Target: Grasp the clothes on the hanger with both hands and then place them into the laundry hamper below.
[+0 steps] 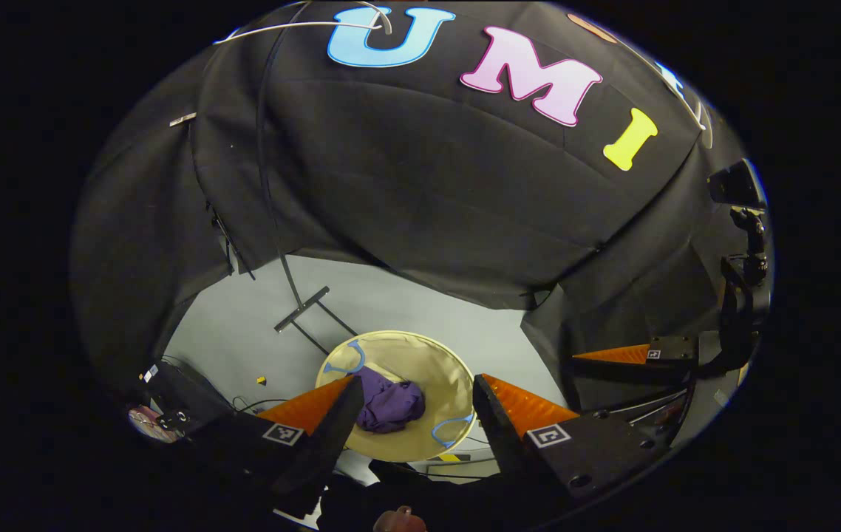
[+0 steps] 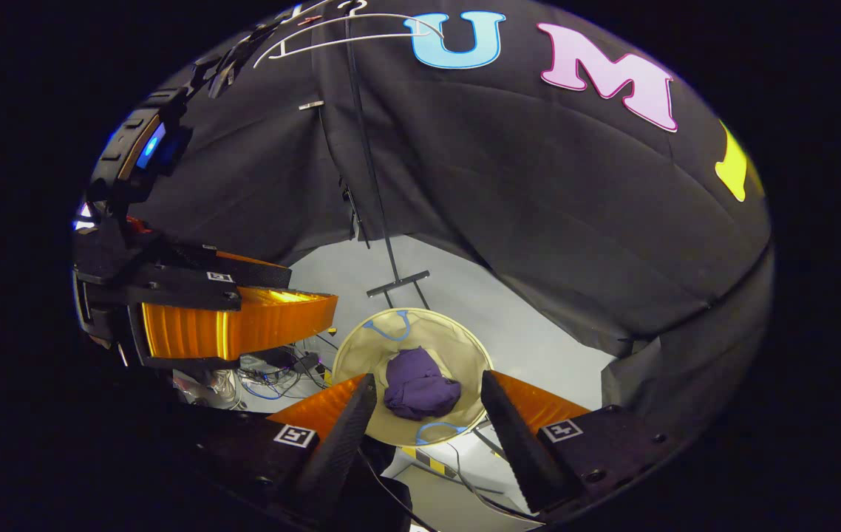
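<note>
A crumpled purple garment (image 1: 389, 403) (image 2: 420, 391) lies inside the round beige laundry hamper (image 1: 435, 362) (image 2: 465, 355) on the floor. High up hangs a bare white hanger (image 1: 302, 26) (image 2: 346, 33) on a thin black stand. My left gripper (image 1: 414, 403) hovers well above the hamper, open, with nothing between its fingers. My right gripper (image 2: 426, 403) is also open and empty above the hamper. The right gripper (image 1: 649, 355) shows at the right edge of the left gripper view. The left gripper (image 2: 228, 325) shows at the left of the right gripper view.
The hanger stand's black pole (image 1: 273, 222) (image 2: 372, 185) rises from a foot (image 1: 302, 309) (image 2: 398, 284) on the pale floor just behind the hamper. Loose cables (image 2: 273, 369) and small items lie on the floor to the left. Black cloth walls close in all round.
</note>
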`<state>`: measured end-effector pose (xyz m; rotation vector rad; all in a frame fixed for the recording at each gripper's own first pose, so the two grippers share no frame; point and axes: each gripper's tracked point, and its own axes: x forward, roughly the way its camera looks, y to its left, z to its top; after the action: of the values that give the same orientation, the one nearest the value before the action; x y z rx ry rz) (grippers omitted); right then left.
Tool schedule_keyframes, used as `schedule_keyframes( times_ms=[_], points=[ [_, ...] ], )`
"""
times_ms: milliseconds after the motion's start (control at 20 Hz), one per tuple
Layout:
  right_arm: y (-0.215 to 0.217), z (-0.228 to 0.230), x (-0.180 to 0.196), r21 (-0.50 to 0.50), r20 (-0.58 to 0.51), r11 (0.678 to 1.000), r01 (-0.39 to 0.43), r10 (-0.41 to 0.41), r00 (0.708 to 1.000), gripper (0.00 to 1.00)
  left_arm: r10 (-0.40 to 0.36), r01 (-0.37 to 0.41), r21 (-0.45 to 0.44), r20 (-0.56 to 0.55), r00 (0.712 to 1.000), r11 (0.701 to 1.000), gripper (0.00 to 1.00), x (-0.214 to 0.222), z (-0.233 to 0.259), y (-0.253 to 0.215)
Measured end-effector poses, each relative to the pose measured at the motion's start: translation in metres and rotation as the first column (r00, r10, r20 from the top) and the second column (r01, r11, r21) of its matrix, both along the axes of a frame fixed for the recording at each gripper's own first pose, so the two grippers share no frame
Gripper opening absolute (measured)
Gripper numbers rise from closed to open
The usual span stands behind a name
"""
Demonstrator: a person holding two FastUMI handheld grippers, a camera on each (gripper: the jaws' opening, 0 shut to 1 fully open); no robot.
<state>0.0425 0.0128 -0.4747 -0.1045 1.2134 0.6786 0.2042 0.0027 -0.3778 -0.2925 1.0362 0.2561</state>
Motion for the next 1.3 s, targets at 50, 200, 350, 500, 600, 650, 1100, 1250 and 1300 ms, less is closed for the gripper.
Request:
schedule_keyframes(
  times_ms=[50, 200, 350, 500, 600, 650, 1100, 1250, 1300],
  points=[
    [0.0, 0.0, 0.001, 0.001, 0.002, 1.0, 0.0, 0.0, 1.0, 0.95, -0.002, 0.002, 0.002, 0.002, 1.0, 1.0, 0.94, -0.002, 0.001, 0.001],
    [-0.001, 0.006, 0.002, 0.004, 0.014, 1.0, 0.015, -0.015, 1.0, 0.95, -0.004, 0.003, 0.015, 0.024, 1.0, 1.0, 0.94, -0.004, 0.007, 0.007],
    [0.001, 0.013, 0.005, 0.006, 0.035, 0.999, 0.037, -0.037, 0.999, 0.95, -0.011, 0.01, 0.021, 0.052, 0.999, 1.0, 0.95, -0.008, 0.017, 0.012],
    [0.005, 0.027, 0.005, 0.012, 0.062, 0.997, 0.071, -0.072, 0.995, 0.96, -0.034, 0.031, 0.041, 0.074, 0.997, 0.999, 0.95, -0.014, 0.028, 0.018],
    [0.004, 0.039, 0.008, -0.006, 0.106, 0.997, 0.083, -0.082, 0.991, 0.99, -0.068, 0.061, 0.058, 0.108, 0.992, 0.996, 0.96, -0.018, 0.044, 0.021],
    [0.003, 0.043, 0.01, -0.013, 0.127, 0.996, 0.091, -0.089, 0.988, 0.99, -0.085, 0.078, 0.063, 0.127, 0.988, 0.995, 0.96, -0.021, 0.051, 0.021],
    [0.016, 0.156, 0.005, 0.075, 0.338, 0.919, 0.387, -0.389, 0.857, 0.99, -0.277, 0.239, 0.144, 0.387, 0.88, 0.96, 0.96, -0.067, 0.184, 0.035],
    [0.019, 0.221, -0.001, 0.163, 0.467, 0.879, 0.447, -0.468, 0.75, 0.99, -0.328, 0.266, 0.195, 0.492, 0.807, 0.944, 0.95, -0.093, 0.238, 0.045],
    [0.02, 0.244, -0.008, 0.196, 0.504, 0.864, 0.465, -0.495, 0.708, 0.99, -0.343, 0.272, 0.209, 0.526, 0.779, 0.939, 0.95, -0.101, 0.257, 0.047]
  ],
)
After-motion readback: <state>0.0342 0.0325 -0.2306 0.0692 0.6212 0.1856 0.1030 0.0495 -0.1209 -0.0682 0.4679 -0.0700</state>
